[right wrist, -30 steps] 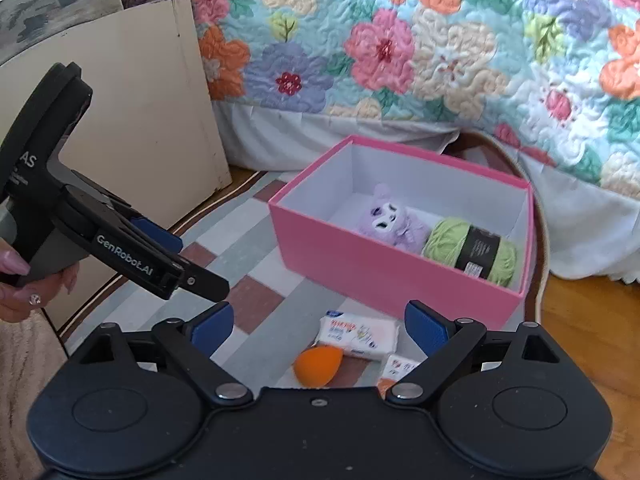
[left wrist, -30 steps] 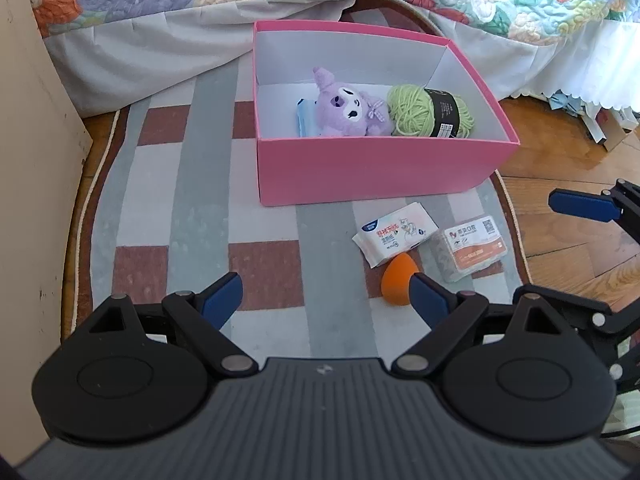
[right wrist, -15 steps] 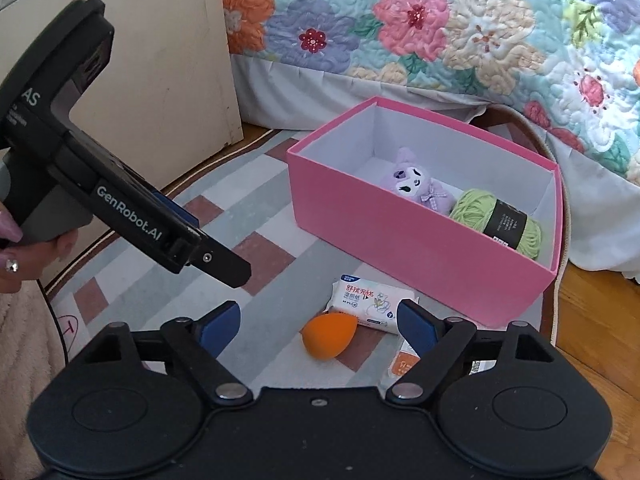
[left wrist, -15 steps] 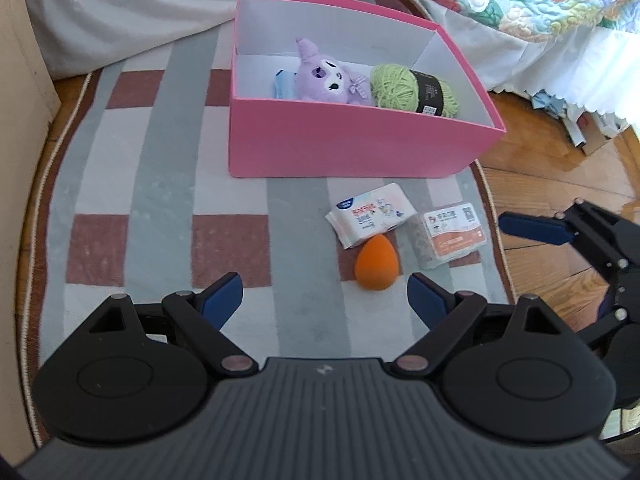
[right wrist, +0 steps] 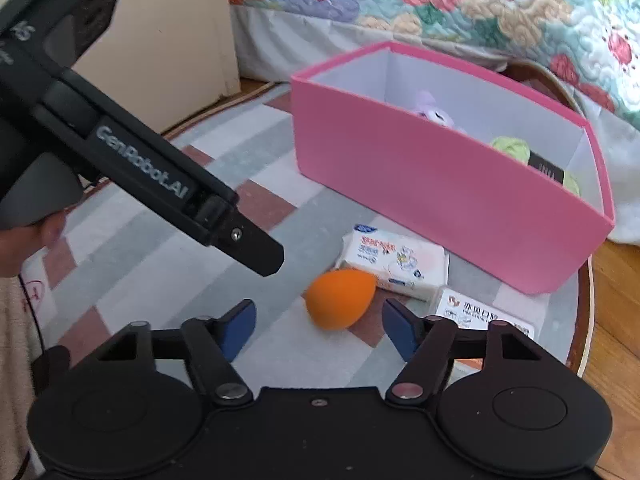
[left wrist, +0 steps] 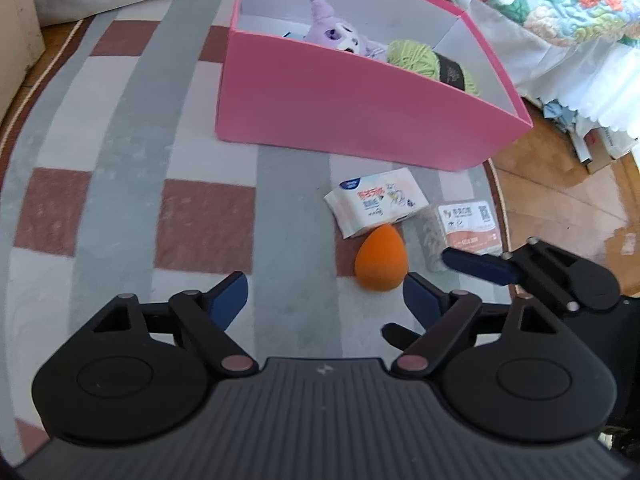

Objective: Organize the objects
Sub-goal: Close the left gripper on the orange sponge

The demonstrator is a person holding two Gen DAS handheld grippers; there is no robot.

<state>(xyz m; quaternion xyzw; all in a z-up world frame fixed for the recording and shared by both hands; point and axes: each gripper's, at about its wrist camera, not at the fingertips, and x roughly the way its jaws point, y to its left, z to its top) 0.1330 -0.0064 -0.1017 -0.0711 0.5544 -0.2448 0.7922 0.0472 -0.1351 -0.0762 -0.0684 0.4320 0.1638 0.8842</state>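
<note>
Orange sponge (right wrist: 341, 299) just beyond right tongs (right wrist: 316, 330), jaws apart, narrowing, nothing gripped

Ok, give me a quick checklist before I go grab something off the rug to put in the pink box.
1. Left gripper empty, jaws apart: ok; they have just been closing, with nothing between them.
2. Right gripper empty: ok; its jaws have also just been closing, nothing between them.
3. Orange sponge free on the rug, just ahead of both grippers: ok.
4. Wipes pack and small packet unobstructed: ok.
5. Room in the pink box beside the plush and yarn: ok.
6. Grippers clear of each other: not ok, both close in near the sponge.
</note>
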